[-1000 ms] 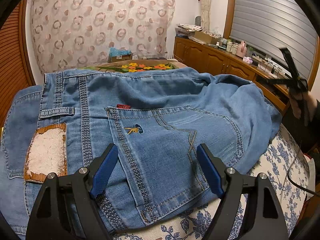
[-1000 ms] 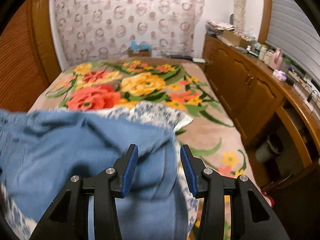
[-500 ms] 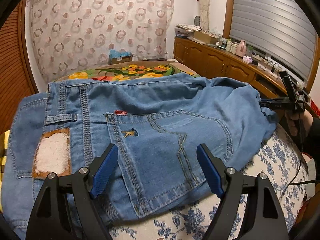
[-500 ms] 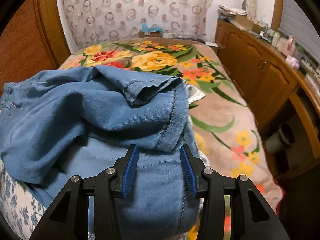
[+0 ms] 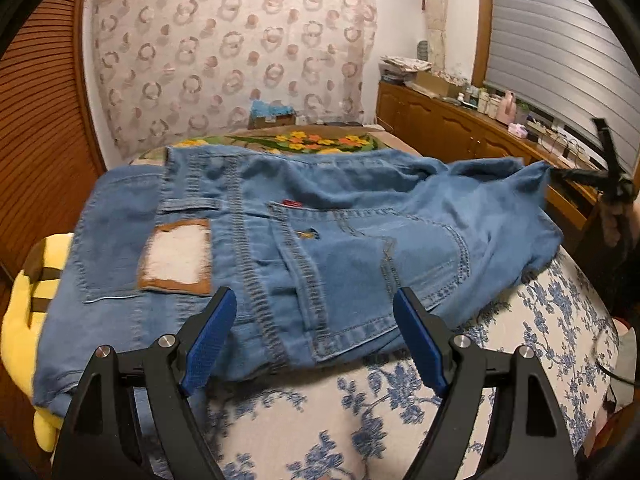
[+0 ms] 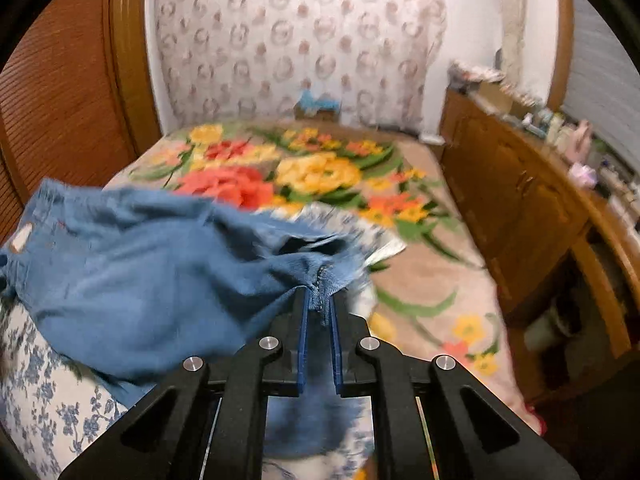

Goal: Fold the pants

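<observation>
One floral bedspread (image 6: 320, 176), blue-flowered cushion (image 5: 400, 420), wooden cabinets (image 6: 516, 200)

I can read no lettering from here. The small red tab (image 5: 291, 203) on the jeans (image 5: 320, 240), ahead of my left gripper (image 5: 316, 336), and the worn waistband patch (image 5: 176, 258) show nothing legible.

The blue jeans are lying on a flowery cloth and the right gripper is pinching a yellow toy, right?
Not quite. The right gripper is closing on a bunched edge of the blue jeans, not the yellow toy, as the right wrist view shows. The jeans do lie on the flowery cloth.
</observation>
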Available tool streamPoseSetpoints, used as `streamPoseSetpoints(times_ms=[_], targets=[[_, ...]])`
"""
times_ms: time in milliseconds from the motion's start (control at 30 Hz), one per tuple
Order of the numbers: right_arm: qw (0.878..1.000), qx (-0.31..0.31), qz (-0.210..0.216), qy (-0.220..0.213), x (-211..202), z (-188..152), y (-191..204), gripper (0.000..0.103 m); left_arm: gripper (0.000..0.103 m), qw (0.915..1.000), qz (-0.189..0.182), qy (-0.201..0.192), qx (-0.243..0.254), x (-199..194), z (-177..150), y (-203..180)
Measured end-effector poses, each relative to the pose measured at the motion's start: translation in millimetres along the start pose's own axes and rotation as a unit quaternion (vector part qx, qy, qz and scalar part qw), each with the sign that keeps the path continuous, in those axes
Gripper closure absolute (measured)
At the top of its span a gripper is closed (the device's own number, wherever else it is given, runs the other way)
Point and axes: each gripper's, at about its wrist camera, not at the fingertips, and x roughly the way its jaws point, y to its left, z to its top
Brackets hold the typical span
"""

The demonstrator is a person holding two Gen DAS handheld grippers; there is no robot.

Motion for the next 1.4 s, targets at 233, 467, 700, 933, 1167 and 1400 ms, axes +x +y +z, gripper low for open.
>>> streamPoseSetpoints(times_ms=[233,467,700,933,1167,1400], targets=[[0.999,-0.015,-0.007,0.045,-19,-17,-20,0.075,0.022,0.9998,0.015,-0.008,-0.014,-6,2,24],[0.999,-0.024,-0.006,0.047,2,-35,-4,0.055,0.022,0.999,0.033,-0.004,-0.029,3,2,47],[0.997,-0.04,0.008,0.058,58,-12,7,0.055,0.022,0.9983,0.044,-0.001,-0.039,7,-1,60],[0.994,0.002,-0.002,0.105,124,16,-8,0.078,0.022,0.9975,0.057,0.004,-0.041,8,-8,69],[0.997,0.006,-0.018,0.073,142,49,-9,0.091,0.021,0.9963,0.069,-0.001,-0.05,2,-10,80],[0.996,0.037,-0.051,0.064,165,54,7,0.059,0.021,0.994,0.09,-0.032,-0.054,-5,-12,87]])
